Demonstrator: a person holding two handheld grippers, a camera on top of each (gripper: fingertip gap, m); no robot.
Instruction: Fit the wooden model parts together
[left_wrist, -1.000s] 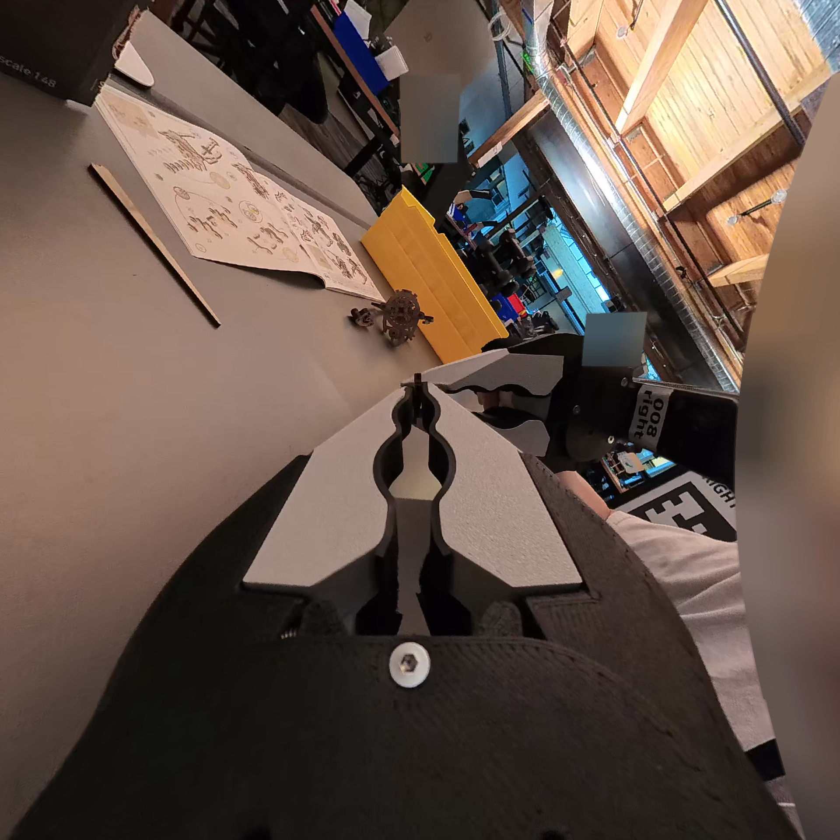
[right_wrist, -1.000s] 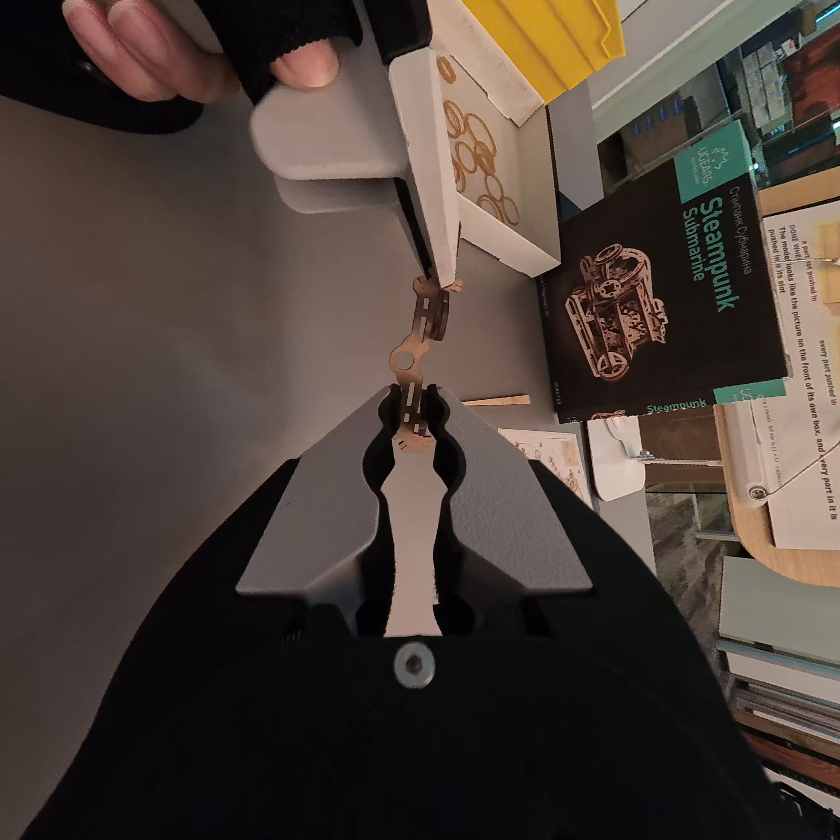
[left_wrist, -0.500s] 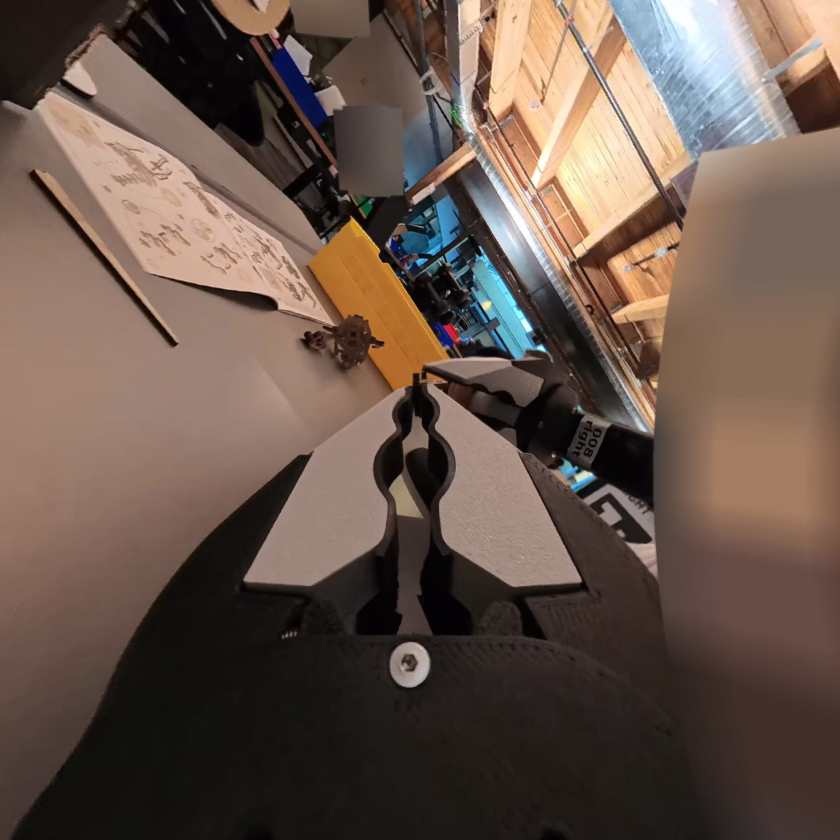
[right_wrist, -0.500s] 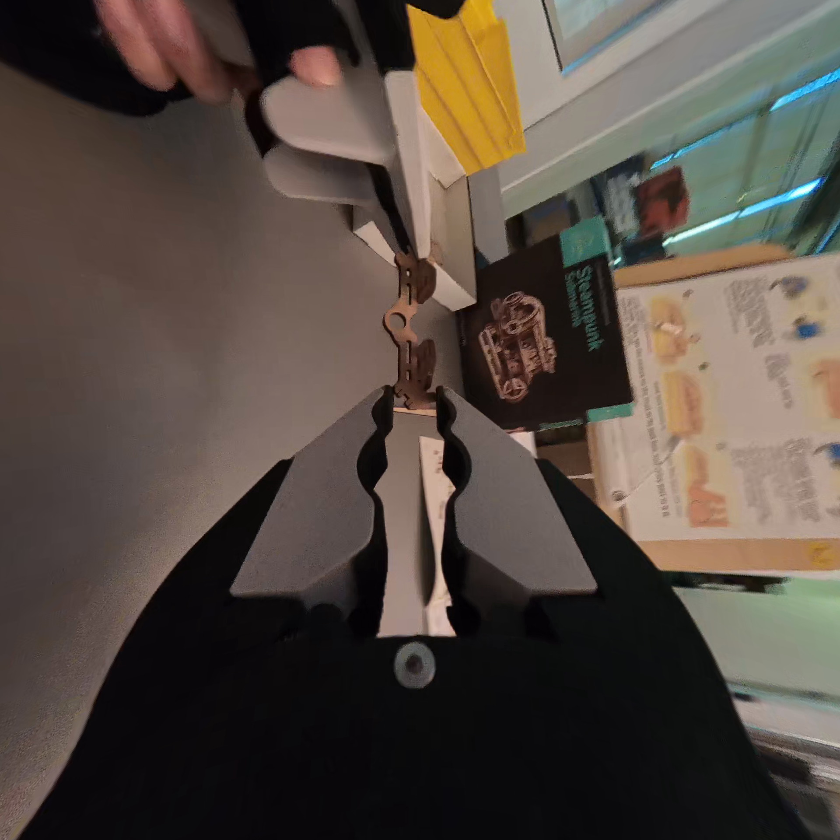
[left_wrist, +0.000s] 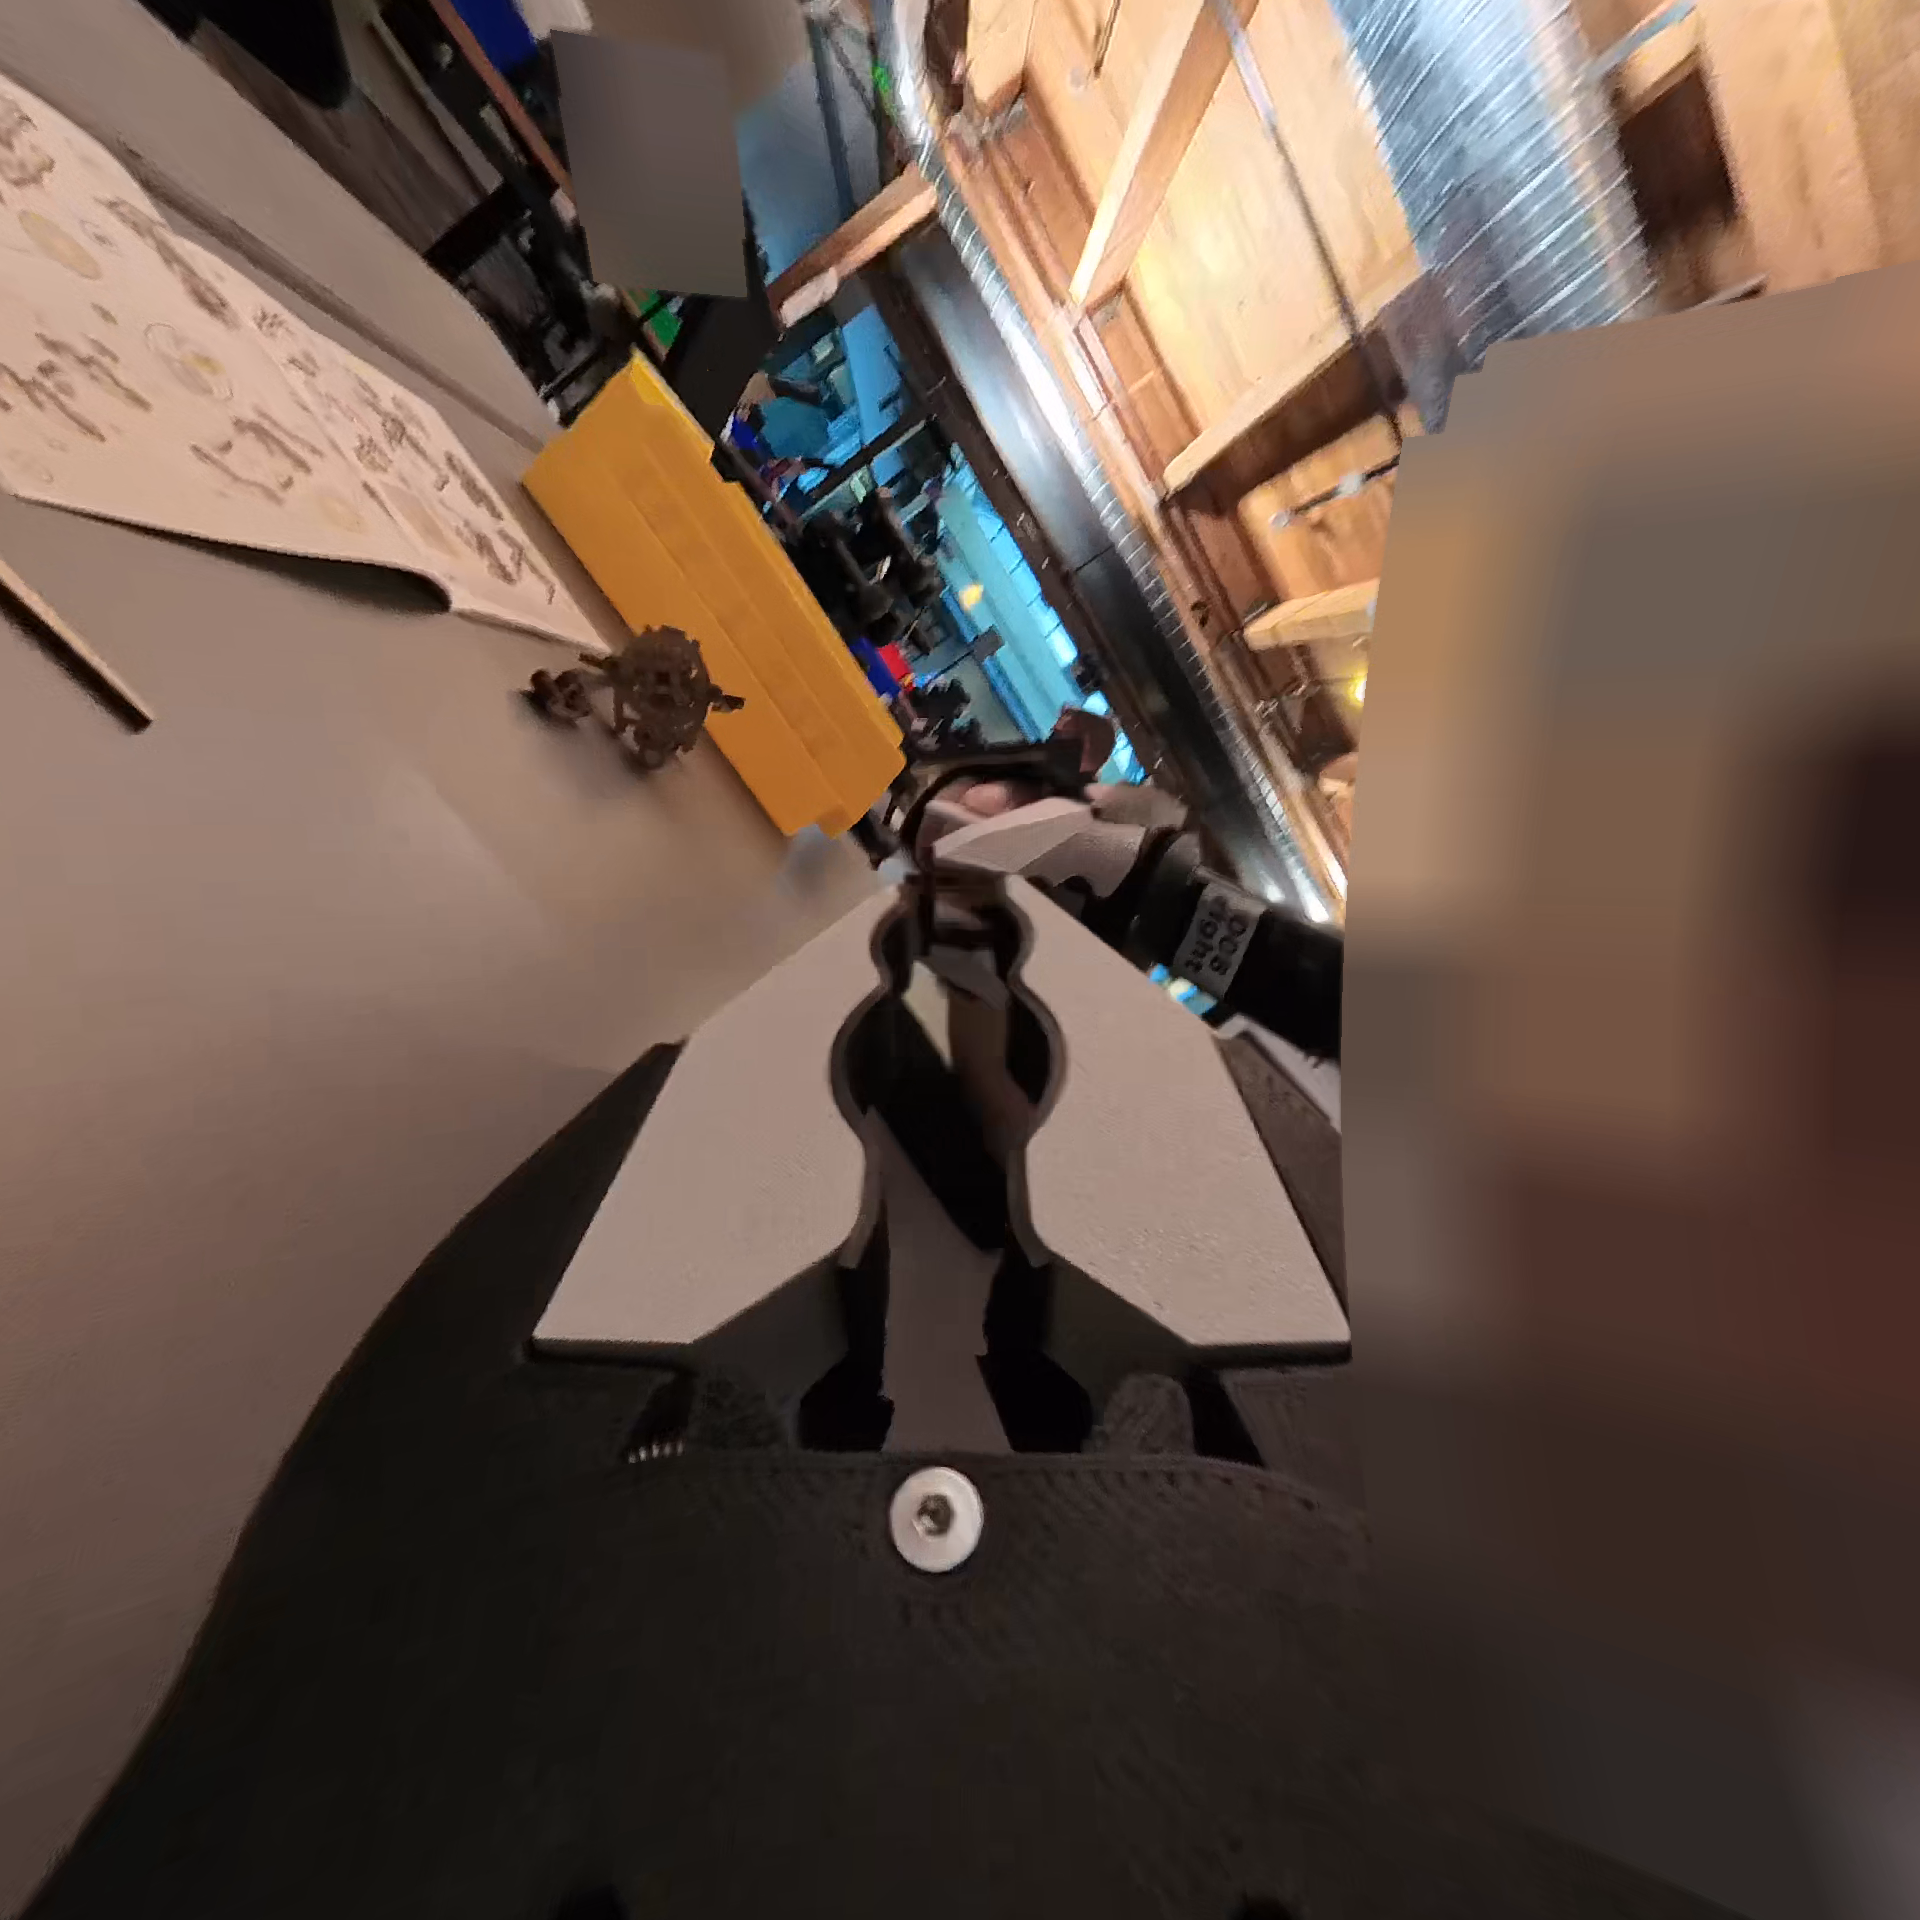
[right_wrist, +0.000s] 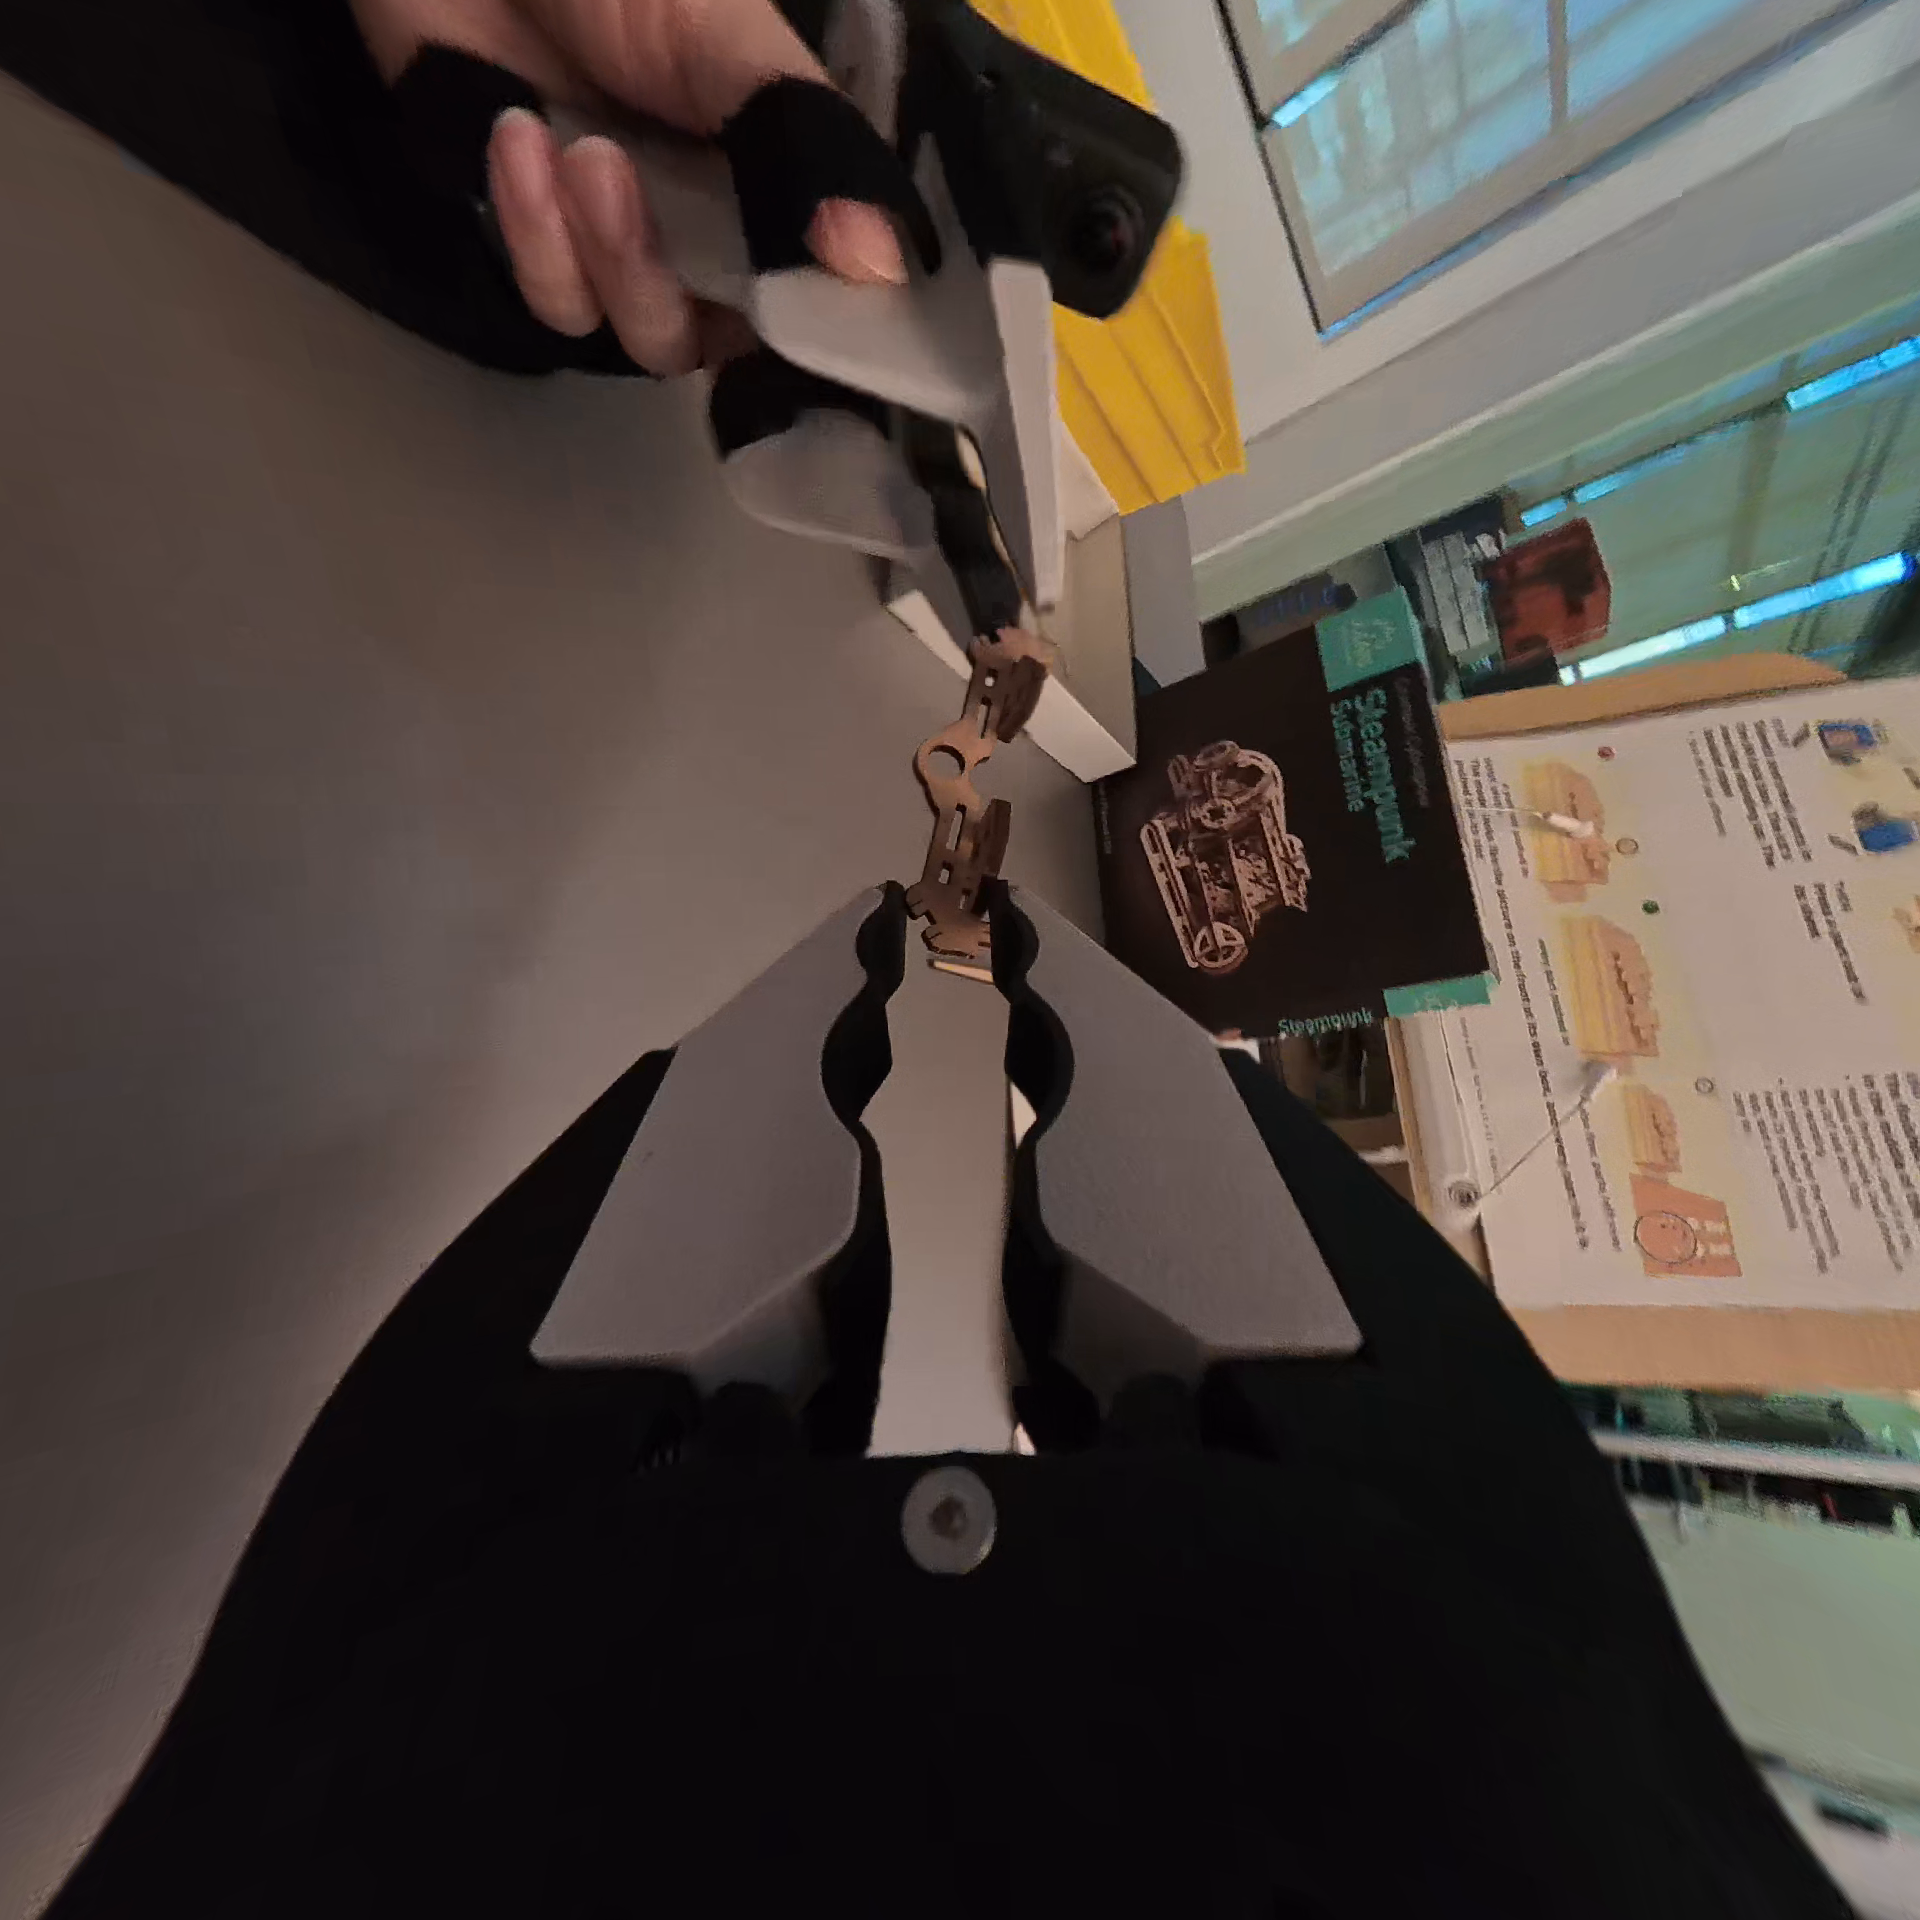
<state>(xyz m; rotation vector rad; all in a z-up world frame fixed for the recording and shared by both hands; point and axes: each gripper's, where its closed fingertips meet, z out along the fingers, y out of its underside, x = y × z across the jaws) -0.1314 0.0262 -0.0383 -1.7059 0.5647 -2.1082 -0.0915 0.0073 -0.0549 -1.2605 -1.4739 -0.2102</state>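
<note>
Both grippers, left (left_wrist: 940, 914) and right (right_wrist: 940, 914), pinch shut, tips facing.

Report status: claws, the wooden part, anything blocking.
Right claw shut on one end of the wooden strip. Left claw shut on its other end, strip held above the table. Nothing between them.

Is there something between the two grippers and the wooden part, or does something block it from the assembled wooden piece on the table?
Nothing visible. The wooden part is already pinched at both ends, by the right gripper and the left gripper. It hangs above the grey table; the assembled piece sits in the open beside the yellow bin.
</note>
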